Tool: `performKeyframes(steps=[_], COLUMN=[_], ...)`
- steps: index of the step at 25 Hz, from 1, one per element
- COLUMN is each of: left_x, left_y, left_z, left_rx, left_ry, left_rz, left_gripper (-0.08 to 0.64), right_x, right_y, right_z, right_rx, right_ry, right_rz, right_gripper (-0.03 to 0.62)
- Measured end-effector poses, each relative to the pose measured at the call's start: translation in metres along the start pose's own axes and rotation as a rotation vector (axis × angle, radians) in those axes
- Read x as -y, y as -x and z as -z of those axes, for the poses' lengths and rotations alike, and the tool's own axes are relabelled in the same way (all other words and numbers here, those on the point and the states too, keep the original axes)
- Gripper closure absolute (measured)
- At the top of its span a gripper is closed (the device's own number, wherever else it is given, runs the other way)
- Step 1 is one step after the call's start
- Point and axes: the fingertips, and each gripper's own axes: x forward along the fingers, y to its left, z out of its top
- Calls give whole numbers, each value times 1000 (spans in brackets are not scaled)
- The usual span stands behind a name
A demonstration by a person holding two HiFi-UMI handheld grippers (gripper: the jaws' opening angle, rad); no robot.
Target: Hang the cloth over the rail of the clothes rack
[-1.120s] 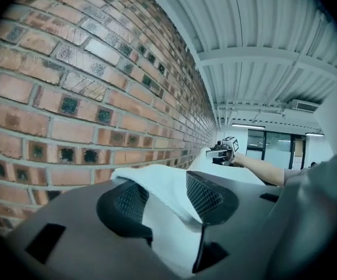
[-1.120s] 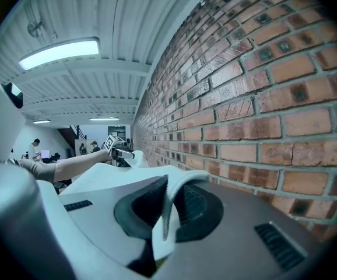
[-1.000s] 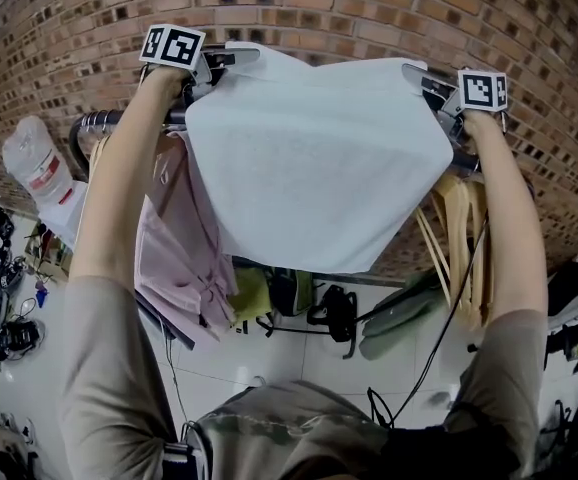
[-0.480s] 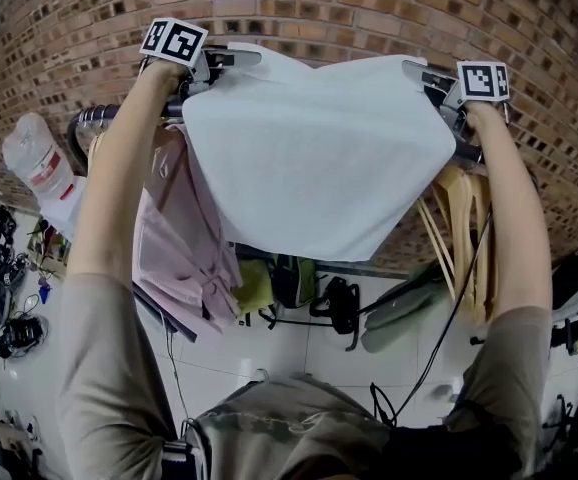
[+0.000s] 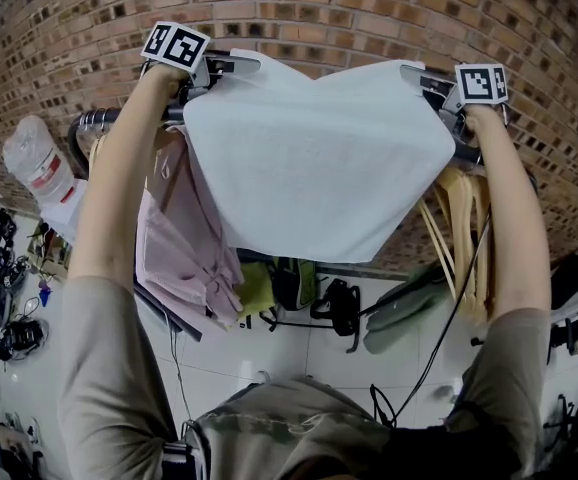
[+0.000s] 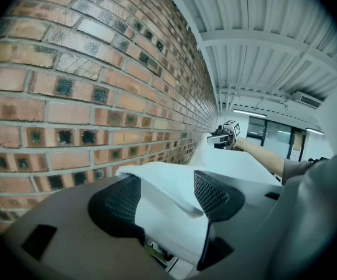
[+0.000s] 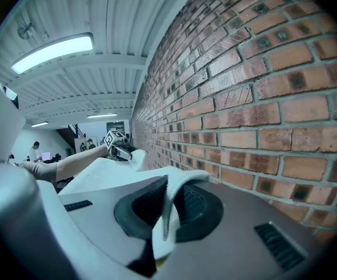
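A white cloth [image 5: 319, 158] is spread across the dark rail [image 5: 99, 120] of the clothes rack, in front of the brick wall. My left gripper [image 5: 224, 65] is at the cloth's upper left corner. In the left gripper view, that gripper [image 6: 165, 194] has its jaws apart and the cloth [image 6: 168, 214] lies loosely between the pads [image 6: 117, 206]; the jaws have just been opening. My right gripper [image 5: 419, 76] is at the upper right corner. In the right gripper view, that gripper [image 7: 169, 206] is shut on the cloth [image 7: 98, 174], pinching a thin fold.
A pink garment [image 5: 184, 238] hangs on the rail left of the cloth, and wooden hangers [image 5: 459, 238] hang on the right. The brick wall [image 5: 319, 8] is close behind the rail. Bags [image 5: 299, 293] and cables lie on the floor below.
Hardly anything differs: both grippers keep their places at the rail and the cloth hangs as before.
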Motion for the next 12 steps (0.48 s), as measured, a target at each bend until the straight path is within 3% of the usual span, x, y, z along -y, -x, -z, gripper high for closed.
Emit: performKeyframes(steps=[5, 8, 12], left_x=[-21, -25, -17], left_y=[13, 15, 12], left_z=[-10, -8, -8], left_rx=[84, 77, 60], left_ry=[88, 99, 76], left_rz=[-63, -81, -40], left_gripper=[281, 281, 282], right_x=[10, 9, 17], right_y=[4, 0, 4], right_z=[-1, 2, 6], right_rx=[8, -3, -22], right_ry=[-40, -51, -66], right_rz=[74, 46, 92], right_gripper=[572, 572, 573])
